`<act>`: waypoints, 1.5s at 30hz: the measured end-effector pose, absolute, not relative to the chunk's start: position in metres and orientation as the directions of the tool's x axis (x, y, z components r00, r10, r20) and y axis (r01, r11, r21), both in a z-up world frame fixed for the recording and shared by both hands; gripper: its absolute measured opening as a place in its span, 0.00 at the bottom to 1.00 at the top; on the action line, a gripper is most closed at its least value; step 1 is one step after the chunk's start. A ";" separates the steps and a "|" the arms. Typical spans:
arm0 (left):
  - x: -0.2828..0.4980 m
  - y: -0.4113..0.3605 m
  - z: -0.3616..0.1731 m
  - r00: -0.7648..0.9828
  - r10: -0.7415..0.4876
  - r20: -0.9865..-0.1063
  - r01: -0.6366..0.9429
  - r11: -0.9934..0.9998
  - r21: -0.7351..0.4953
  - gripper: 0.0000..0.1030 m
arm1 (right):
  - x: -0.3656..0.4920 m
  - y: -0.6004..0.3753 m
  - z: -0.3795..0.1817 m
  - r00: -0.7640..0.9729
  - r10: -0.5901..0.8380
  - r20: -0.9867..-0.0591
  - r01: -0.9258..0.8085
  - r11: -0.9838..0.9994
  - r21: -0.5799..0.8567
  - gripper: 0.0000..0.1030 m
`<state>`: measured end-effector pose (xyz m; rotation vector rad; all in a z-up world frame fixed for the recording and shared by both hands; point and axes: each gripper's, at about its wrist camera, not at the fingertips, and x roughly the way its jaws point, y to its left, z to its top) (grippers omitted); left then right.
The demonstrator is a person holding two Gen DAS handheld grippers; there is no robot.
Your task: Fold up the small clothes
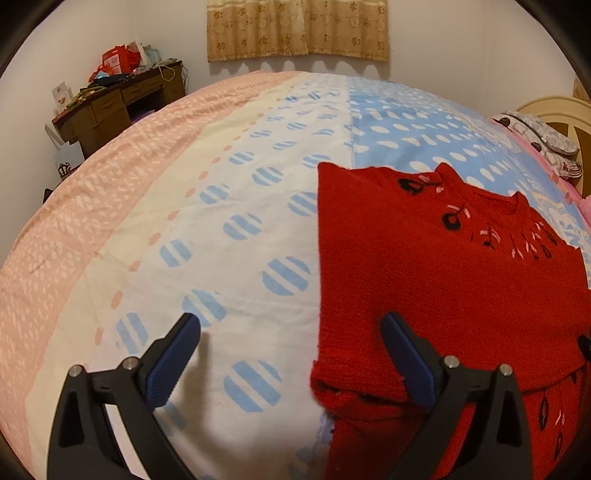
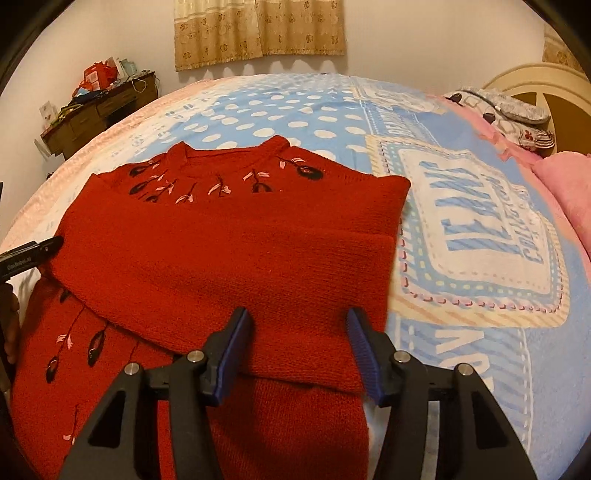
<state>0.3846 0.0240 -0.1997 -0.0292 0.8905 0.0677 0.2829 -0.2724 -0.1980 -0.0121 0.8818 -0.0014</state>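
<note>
Both claws hang low and level over the bed (image 1: 229, 192), the left claw (image 1: 291, 362) spread wide and empty astride the red sweater's (image 2: 221, 258) left edge, the right claw (image 2: 299, 350) spread and empty above the folded-in sleeves, collar pointing away toward the curtain (image 2: 258, 33).

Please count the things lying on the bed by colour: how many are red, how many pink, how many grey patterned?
Red: 1, the red knitted sweater
Pink: 1, the folded pink blanket
Grey patterned: 1, the grey patterned pillow
Total: 3
</note>
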 end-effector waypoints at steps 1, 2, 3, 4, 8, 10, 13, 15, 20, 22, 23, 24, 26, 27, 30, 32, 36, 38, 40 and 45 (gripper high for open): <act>0.384 0.024 -0.199 0.627 0.045 -0.778 -0.072 0.997 -0.001 0.98 | 0.283 -0.273 -0.198 0.637 -0.006 -0.771 -0.003 1.000 -0.010 0.53; 0.381 0.024 -0.199 0.628 0.044 -0.777 -0.068 0.998 0.002 0.98 | 0.282 -0.274 -0.197 0.638 0.000 -0.770 0.002 1.000 0.001 0.53; 0.378 0.023 -0.198 0.632 0.047 -0.774 -0.063 0.998 0.009 0.99 | 0.281 -0.275 -0.195 0.639 0.005 -0.769 0.002 1.000 0.009 0.53; 0.376 0.022 -0.198 0.636 0.051 -0.770 -0.058 0.998 0.018 1.00 | 0.279 -0.275 -0.195 0.642 0.006 -0.767 0.000 1.000 0.009 0.53; 0.378 0.018 -0.199 0.633 0.060 -0.772 -0.047 0.998 0.039 1.00 | 0.279 -0.275 -0.198 0.647 0.005 -0.763 -0.011 1.000 -0.002 0.53; 0.378 0.018 -0.198 0.633 0.062 -0.771 -0.047 0.998 0.042 1.00 | 0.281 -0.275 -0.200 0.640 0.001 -0.768 -0.002 1.000 0.000 0.53; 0.376 0.016 -0.196 0.637 0.058 -0.769 -0.030 0.998 0.050 1.00 | 0.283 -0.274 -0.197 0.625 -0.002 -0.781 -0.002 1.000 -0.004 0.55; 0.374 0.016 -0.195 0.638 0.039 -0.769 -0.009 0.999 0.043 1.00 | 0.282 -0.272 -0.194 0.624 -0.001 -0.781 -0.007 1.000 -0.007 0.55; 0.370 0.018 -0.194 0.632 0.014 -0.775 -0.001 1.000 0.016 1.00 | 0.275 -0.268 -0.194 0.650 -0.016 -0.760 -0.018 0.999 -0.036 0.55; 0.369 0.019 -0.193 0.630 0.006 -0.777 0.001 1.000 0.008 1.00 | 0.273 -0.266 -0.192 0.653 -0.024 -0.757 -0.015 0.999 -0.045 0.55; 0.367 0.019 -0.192 0.629 0.004 -0.777 0.003 1.000 0.008 1.00 | 0.271 -0.265 -0.190 0.654 -0.026 -0.756 -0.016 0.999 -0.048 0.55; 0.365 0.019 -0.191 0.630 0.001 -0.777 0.007 1.000 0.006 1.00 | 0.270 -0.264 -0.188 0.654 -0.026 -0.756 -0.018 0.999 -0.049 0.56; 0.360 0.018 -0.190 0.631 -0.008 -0.776 0.012 1.000 -0.001 1.00 | 0.268 -0.263 -0.186 0.654 -0.023 -0.756 -0.023 0.998 -0.051 0.59; 0.359 0.018 -0.189 0.630 -0.013 -0.776 0.013 1.000 -0.006 1.00 | 0.267 -0.262 -0.186 0.655 -0.022 -0.755 -0.027 0.998 -0.053 0.59; 0.351 0.018 -0.188 0.623 -0.032 -0.782 0.029 0.999 -0.018 1.00 | 0.264 -0.261 -0.185 0.660 -0.027 -0.751 -0.030 0.998 -0.061 0.59; 0.346 0.018 -0.187 0.623 -0.037 -0.782 0.041 0.999 -0.015 1.00 | 0.261 -0.262 -0.184 0.665 -0.026 -0.746 -0.021 0.998 -0.053 0.60; 0.330 0.020 -0.180 0.632 -0.060 -0.772 0.062 0.998 -0.027 1.00 | 0.253 -0.261 -0.178 0.670 -0.012 -0.742 -0.016 0.999 -0.031 0.60; 0.321 0.020 -0.177 0.636 -0.069 -0.769 0.076 0.997 -0.027 1.00 | 0.246 -0.259 -0.177 0.669 -0.009 -0.743 -0.020 0.999 -0.031 0.60; 0.313 0.019 -0.177 0.635 -0.065 -0.770 0.090 0.996 -0.010 1.00 | 0.239 -0.259 -0.177 0.667 -0.005 -0.745 -0.022 0.999 -0.026 0.60; 0.287 0.017 -0.176 0.631 -0.078 -0.772 0.125 0.992 0.001 1.00 | 0.216 -0.256 -0.182 0.648 0.021 -0.761 -0.030 1.000 0.002 0.61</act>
